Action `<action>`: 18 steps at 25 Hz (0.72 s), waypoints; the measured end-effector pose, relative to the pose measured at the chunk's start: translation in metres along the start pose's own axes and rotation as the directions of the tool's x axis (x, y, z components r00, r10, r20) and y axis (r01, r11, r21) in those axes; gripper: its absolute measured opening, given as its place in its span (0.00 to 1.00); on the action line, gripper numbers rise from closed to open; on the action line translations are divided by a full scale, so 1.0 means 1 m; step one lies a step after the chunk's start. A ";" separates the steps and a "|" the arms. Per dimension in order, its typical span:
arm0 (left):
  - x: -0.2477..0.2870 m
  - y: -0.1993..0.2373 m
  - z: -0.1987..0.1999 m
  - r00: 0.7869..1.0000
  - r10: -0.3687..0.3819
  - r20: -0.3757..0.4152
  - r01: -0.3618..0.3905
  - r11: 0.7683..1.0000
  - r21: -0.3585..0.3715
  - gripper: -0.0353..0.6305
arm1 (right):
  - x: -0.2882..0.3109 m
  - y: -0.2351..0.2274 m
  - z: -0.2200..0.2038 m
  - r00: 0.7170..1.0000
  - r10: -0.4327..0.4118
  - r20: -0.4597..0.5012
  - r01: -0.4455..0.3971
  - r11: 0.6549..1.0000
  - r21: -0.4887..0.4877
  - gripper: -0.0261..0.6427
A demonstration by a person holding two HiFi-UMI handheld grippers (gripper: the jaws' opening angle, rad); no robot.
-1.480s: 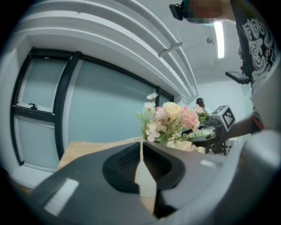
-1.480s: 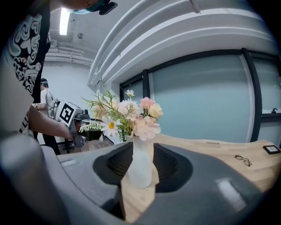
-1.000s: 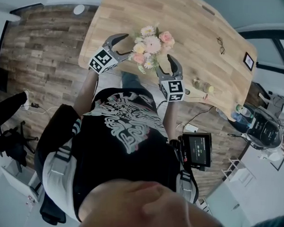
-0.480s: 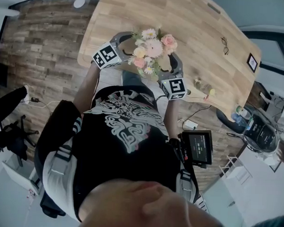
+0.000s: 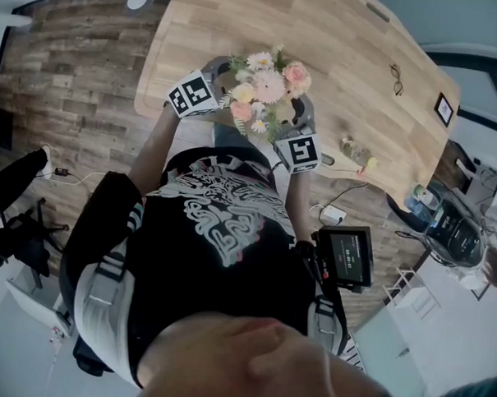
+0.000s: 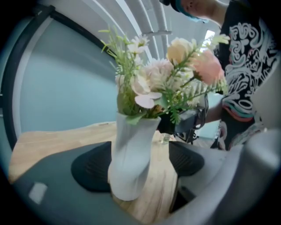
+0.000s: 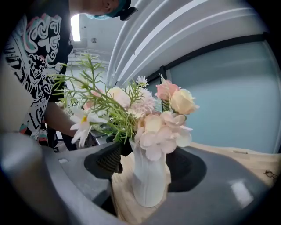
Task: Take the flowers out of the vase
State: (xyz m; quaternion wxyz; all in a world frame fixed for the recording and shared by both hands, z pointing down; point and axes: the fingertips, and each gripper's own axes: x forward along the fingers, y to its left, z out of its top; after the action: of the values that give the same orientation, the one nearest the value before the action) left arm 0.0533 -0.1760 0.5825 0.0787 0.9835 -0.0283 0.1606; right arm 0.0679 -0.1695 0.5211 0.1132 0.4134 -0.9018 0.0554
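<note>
Closing in from both sides on the white twisted vase (image 6: 131,145), upright near the front edge of the wooden table (image 5: 345,50), right in front of the person. On the left gripper (image 6: 138,163), jaws just swung wide, ribbed pads flanking the vase body low down, no squeeze to be seen, so nothing gripped. Same story on the right gripper (image 7: 148,165) from the opposite side: jaws just opened all the way, straddling the same vase near its base, pads apart from it, empty. Up top, the flowers (image 6: 175,74), a pink, cream and white bunch with green sprigs, seated in the vase mouth, none out yet. Now the relation that counts: blooms and stems well above both sets of pads, long axis running straight up out of the neck. Equally near for either hand, by the look of it. Probably a matter of clamping the vase low with one gripper, lifting the other to the stems just above the rim, then drawing straight up along that axis.
</note>
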 end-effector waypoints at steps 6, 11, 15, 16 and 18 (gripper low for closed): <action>0.003 -0.006 0.011 0.999 -0.045 -0.005 0.045 0.999 0.031 0.62 | 0.003 -0.002 0.012 0.999 -0.051 0.019 0.052 0.998 -0.041 0.52; 0.003 -0.004 0.018 0.999 -0.033 0.003 0.033 0.998 0.054 0.62 | 0.005 0.000 0.021 0.997 -0.055 0.050 0.058 0.997 -0.059 0.52; -0.001 -0.001 0.019 1.000 -0.005 -0.009 0.006 0.997 0.079 0.51 | 0.007 0.005 0.025 0.996 -0.057 0.065 0.063 0.994 -0.086 0.52; -0.002 0.001 0.020 1.000 0.009 -0.013 -0.008 0.996 0.083 0.47 | 0.008 0.007 0.027 0.996 -0.059 0.072 0.065 0.994 -0.091 0.52; -0.004 0.005 0.023 0.999 0.039 -0.017 -0.038 0.996 0.082 0.47 | 0.008 0.009 0.028 0.995 -0.056 0.079 0.064 0.993 -0.100 0.51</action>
State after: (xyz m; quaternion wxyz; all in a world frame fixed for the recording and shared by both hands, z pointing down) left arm 0.0559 -0.1843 0.5605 0.0355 0.9836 -0.0399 0.1724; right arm 0.0520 -0.1751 0.4959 0.1016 0.4358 -0.8942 -0.0103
